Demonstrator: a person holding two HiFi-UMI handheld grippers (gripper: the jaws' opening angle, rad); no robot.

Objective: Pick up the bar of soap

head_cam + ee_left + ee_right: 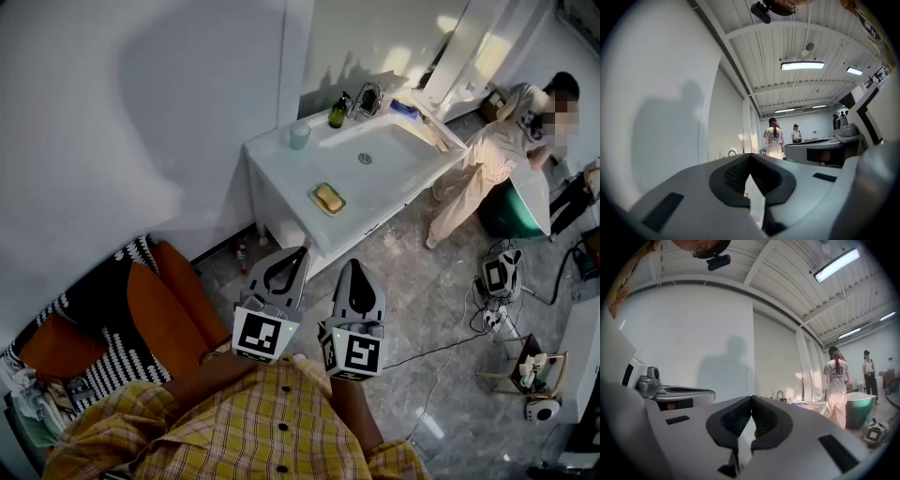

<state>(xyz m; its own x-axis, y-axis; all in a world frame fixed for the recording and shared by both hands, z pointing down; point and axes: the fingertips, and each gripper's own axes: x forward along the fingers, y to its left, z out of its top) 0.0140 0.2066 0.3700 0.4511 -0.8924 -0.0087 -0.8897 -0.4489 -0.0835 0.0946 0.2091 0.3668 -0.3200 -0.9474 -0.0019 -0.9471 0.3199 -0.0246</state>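
Left jaws: together, tips touching, nothing between them on the left gripper (750, 155).
Right jaws: likewise pressed together and empty on the right gripper (751, 398).
Grippers: side by side, near each other, held low over the grey floor (422, 281), both pointing toward the washbasin (281, 178).
Bar of soap: yellow bar of soap (327, 197) lying in a green soap dish (316, 193) on the front left corner of the washbasin's top, well apart from both grippers.
Back of washbasin: pale cup (299, 135), green bottle (337, 112) and faucet (368, 97) in a row by the wall.
Beyond: person (483, 164) in light clothes standing at the washbasin's far right end.
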